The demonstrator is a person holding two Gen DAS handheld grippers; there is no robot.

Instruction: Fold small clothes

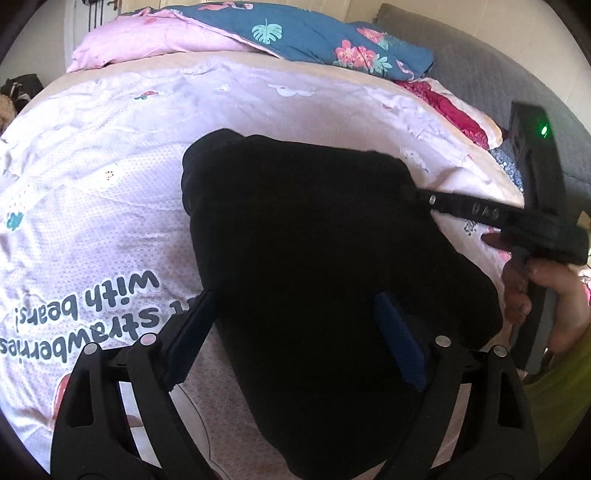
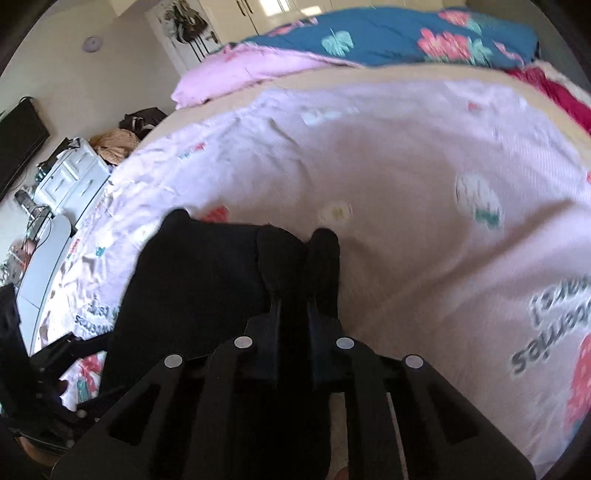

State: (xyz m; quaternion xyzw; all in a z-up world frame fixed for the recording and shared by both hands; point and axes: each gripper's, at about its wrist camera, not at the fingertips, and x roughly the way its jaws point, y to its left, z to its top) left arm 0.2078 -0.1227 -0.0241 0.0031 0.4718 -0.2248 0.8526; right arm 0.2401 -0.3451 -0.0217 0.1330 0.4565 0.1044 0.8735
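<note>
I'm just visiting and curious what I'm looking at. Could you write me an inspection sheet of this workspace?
Surface: bed under a pink printed sheet, wrinkled.
Job's things: one black garment lying on the sheet.
Clutter: pink and blue floral bedding and red fabric at the far end.
Grippers: left hand-held gripper open over the garment; right hand-held gripper shut on the garment's edge.
Cables: some on the floor, beside the bed.
Surroundings: white drawer unit, dark screen, white cupboards.

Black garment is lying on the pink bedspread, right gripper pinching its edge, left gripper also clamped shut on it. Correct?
Not quite. The left gripper is open, its jaws wide apart over the black garment, as the left wrist view shows. The right gripper does pinch its edge on the pink bedspread.
</note>
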